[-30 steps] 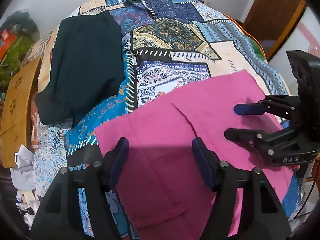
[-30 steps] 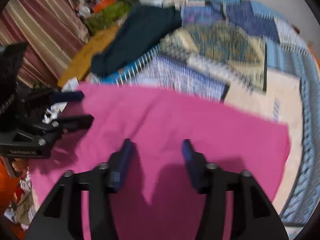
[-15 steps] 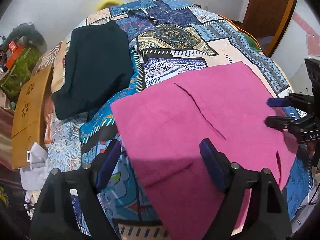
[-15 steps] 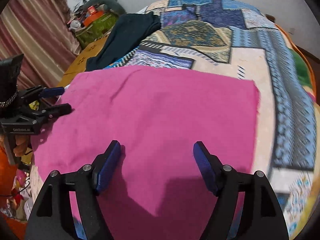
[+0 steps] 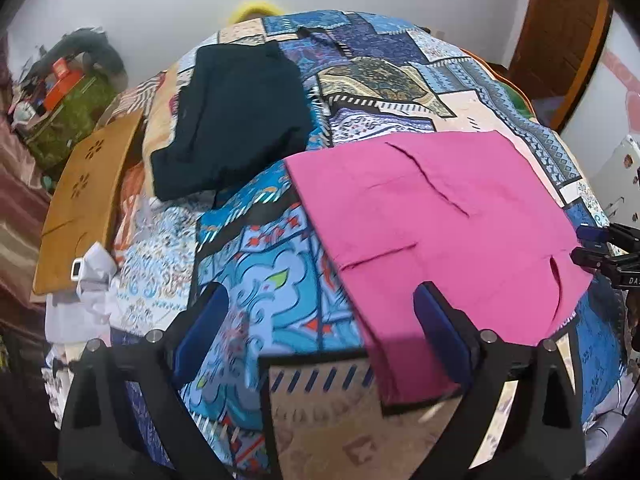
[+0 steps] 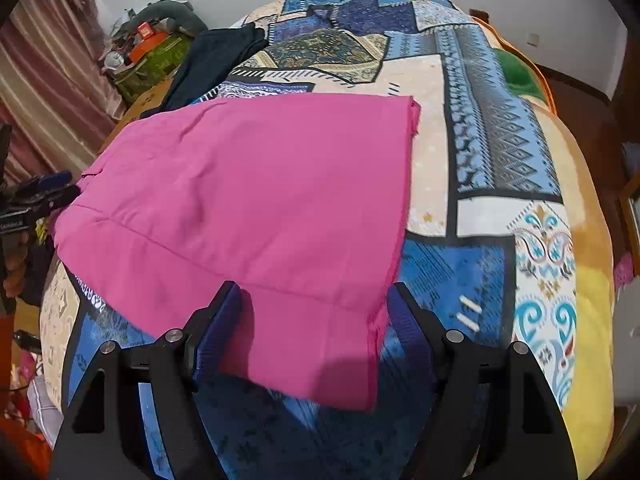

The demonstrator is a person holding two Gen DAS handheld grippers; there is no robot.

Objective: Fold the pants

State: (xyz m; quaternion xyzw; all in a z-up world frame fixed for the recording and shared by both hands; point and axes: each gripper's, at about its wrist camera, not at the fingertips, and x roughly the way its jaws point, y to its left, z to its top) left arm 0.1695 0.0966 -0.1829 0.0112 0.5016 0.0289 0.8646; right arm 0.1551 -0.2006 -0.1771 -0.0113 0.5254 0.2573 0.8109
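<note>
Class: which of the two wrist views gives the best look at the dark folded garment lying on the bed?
The left wrist view. There the dark folded garment shows nearly whole and unobstructed on the patterned bedspread, beyond the pink pants. In the right wrist view it is a narrow sliver, its near end hidden behind the pants.

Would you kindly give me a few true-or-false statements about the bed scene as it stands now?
1. The folded pink cotton pants lie on the patchwork-print bedspread. True.
2. The left tongs are clamped on the pants. False: they are open, holding nothing.
3. A dark navy folded garment lies on the bed apart from the pants. True.
4. The right tongs are shut. False: their fingers stand wide apart.
</note>
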